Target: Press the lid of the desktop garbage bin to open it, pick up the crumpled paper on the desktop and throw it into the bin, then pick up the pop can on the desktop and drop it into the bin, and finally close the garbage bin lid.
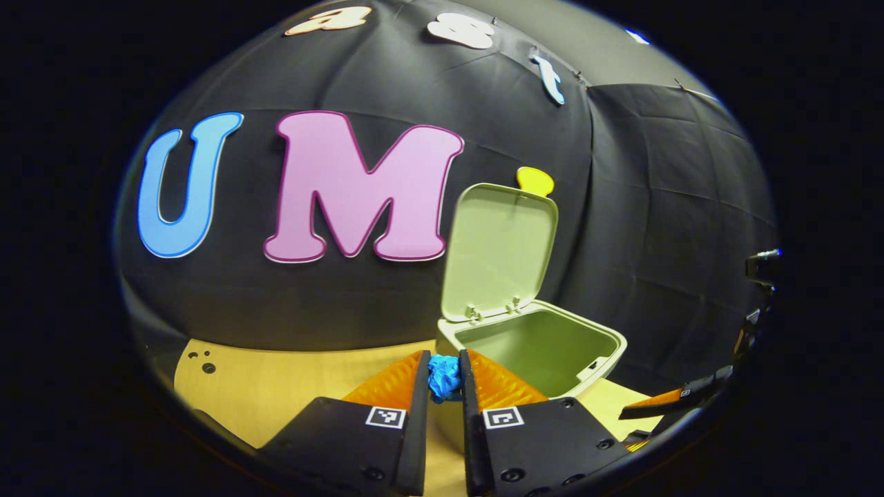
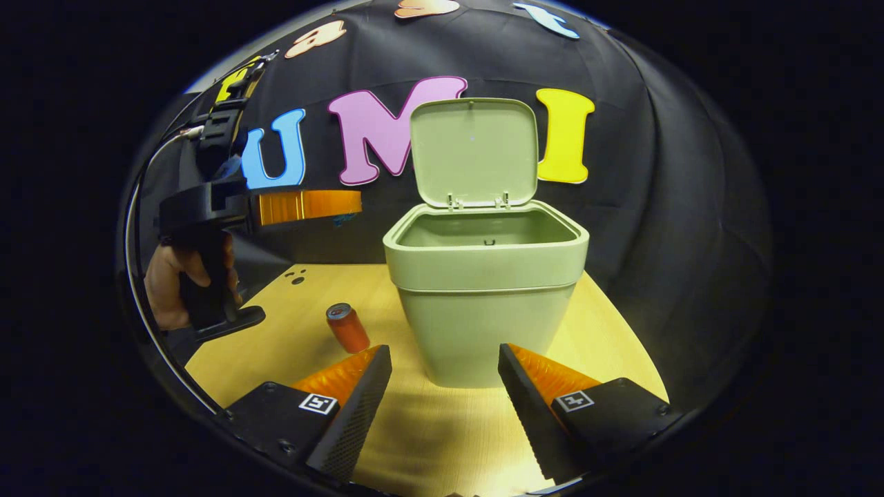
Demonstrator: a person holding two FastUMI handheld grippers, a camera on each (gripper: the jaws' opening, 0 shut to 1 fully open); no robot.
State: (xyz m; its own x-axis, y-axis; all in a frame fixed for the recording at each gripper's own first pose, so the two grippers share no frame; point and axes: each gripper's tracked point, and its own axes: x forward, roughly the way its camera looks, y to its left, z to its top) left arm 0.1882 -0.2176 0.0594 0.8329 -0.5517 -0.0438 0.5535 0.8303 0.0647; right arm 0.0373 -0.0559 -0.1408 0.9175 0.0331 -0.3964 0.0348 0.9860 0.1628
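the pale green plastic desktop garbage bin (image 2: 483, 304) stands on the light wooden bench (image 2: 290, 324) with its hinged lid (image 2: 474, 152) swung up and back, leaving the mouth open. in the left gripper view the left tongs (image 1: 444, 376) are nearly closed, both fingers pressing on a small crumpled wad of blue paper (image 1: 443, 377), held raised just beside the bin's (image 1: 532, 348) near rim, not yet over the opening. the bin's lid (image 1: 498, 252) stands upright behind the opening here.

in the right gripper view the right tongs (image 2: 445, 386) are spread wide and hold nothing, low over the bench in front of the bin, which shows between the two fingers. a red pop can (image 2: 347, 327) stands upright on the bench just left of the bin's base, apart from it. farther left of the bin and higher, a hand (image 2: 173, 283) grips the handle of the left tongs (image 2: 311, 206), which point toward the bin at about rim height.
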